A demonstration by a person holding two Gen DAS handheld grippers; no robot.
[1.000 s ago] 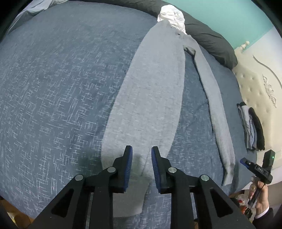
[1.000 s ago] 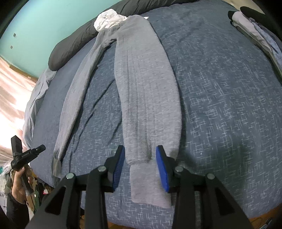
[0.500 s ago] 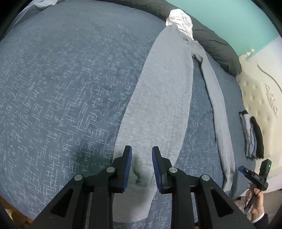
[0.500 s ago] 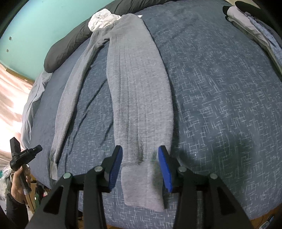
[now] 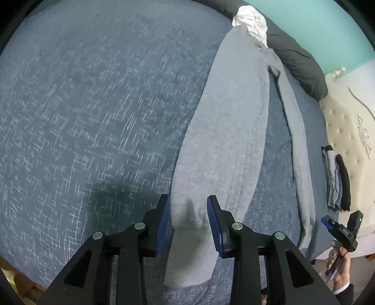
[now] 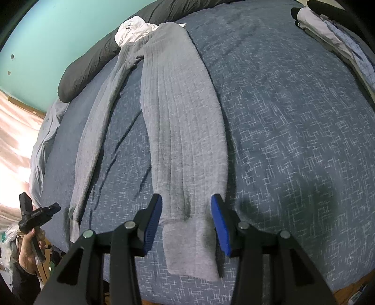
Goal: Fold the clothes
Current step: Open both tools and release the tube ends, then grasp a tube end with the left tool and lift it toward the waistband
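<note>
A grey ribbed sweater (image 5: pixel 229 131) lies stretched lengthwise on the blue bedspread (image 5: pixel 93 112), with one long sleeve (image 5: pixel 302 169) spread out beside its folded body. My left gripper (image 5: pixel 187 218) is open, its jaws either side of the bunched hem end. In the right wrist view the same sweater (image 6: pixel 185 131) runs away from me with its sleeve (image 6: pixel 93 131) on the left. My right gripper (image 6: pixel 186 219) is open and straddles the hem band near the bed's front edge.
A dark bolster (image 5: pixel 297 61) and a white garment (image 5: pixel 252 22) lie at the far end of the bed. Folded clothes (image 5: pixel 337 180) are stacked by the cream headboard (image 5: pixel 351 131). The bed's near edge (image 6: pixel 234 298) is just below the grippers.
Both grippers have moved lower and closer to the sweater's hem end. The left jaws have opened wider around the bunched fabric. The sweater lies as before.
</note>
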